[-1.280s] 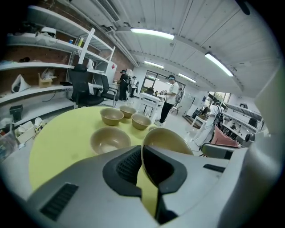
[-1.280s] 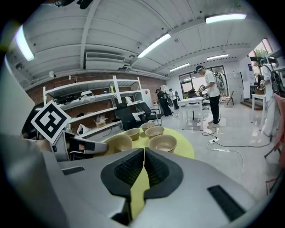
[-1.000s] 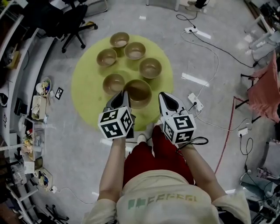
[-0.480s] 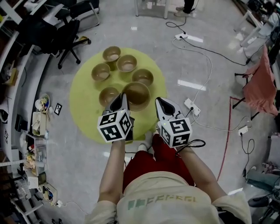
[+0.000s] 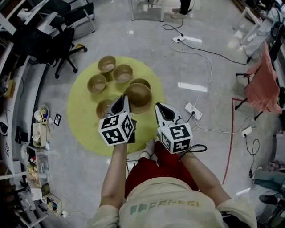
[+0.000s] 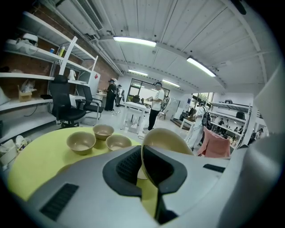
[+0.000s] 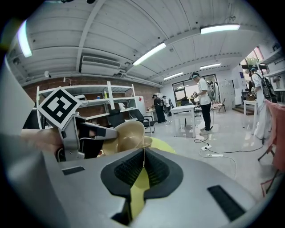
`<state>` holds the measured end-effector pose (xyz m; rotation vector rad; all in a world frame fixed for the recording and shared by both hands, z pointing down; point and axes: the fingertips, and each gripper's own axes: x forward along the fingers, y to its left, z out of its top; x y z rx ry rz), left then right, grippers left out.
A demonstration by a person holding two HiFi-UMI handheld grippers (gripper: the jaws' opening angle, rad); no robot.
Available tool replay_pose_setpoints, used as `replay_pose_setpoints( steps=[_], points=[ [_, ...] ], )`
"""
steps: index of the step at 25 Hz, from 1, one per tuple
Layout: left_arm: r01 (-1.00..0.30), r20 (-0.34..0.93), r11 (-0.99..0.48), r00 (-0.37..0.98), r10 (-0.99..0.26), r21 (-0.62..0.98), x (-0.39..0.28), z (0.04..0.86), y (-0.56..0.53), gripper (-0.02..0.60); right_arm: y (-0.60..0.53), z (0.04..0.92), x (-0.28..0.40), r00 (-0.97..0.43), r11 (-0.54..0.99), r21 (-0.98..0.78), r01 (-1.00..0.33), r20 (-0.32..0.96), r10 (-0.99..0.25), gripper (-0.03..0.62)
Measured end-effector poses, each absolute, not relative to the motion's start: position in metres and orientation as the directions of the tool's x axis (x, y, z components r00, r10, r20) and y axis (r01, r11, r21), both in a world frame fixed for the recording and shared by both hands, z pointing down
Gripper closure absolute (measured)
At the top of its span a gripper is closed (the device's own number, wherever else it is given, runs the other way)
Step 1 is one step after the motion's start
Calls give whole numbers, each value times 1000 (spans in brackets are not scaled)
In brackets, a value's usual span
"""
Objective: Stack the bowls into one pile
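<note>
On the round yellow tabletop point(image 5: 84, 120) stand several tan bowls: two at the far side point(image 5: 107, 63) point(image 5: 123, 72) and one to the left point(image 5: 96, 83). Another bowl point(image 5: 106, 107) is half hidden under my left gripper point(image 5: 123, 99). That gripper is shut on the rim of a larger tan bowl point(image 5: 139, 95), which hangs tilted above the table and partly covers a bowl point(image 5: 141, 82) behind it. In the left gripper view the rim of the held bowl point(image 6: 164, 140) sits between the jaws. My right gripper point(image 5: 161, 107) is shut with nothing in it, beside the held bowl point(image 7: 127, 133).
An office chair point(image 5: 58, 44) stands left of the table. Cables and a power strip point(image 5: 192, 110) lie on the floor to the right. A white table's legs point(image 5: 147, 11) show at the far side. A cluttered shelf point(image 5: 38, 124) runs along the left.
My left gripper has lifted the large bowl off the table and carried it toward the far right bowl, which it now overlaps. The right gripper stays shut beside it.
</note>
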<state>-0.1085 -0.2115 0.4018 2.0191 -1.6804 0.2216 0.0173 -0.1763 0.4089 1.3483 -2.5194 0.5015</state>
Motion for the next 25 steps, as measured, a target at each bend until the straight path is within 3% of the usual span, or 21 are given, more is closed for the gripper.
replay_pose_setpoints(
  steps=[25],
  points=[
    [-963,477,-58,182,-860,263,-105,438,-281,548,-240,443,27,-552,508,-222,-832,415,-724,557]
  ],
)
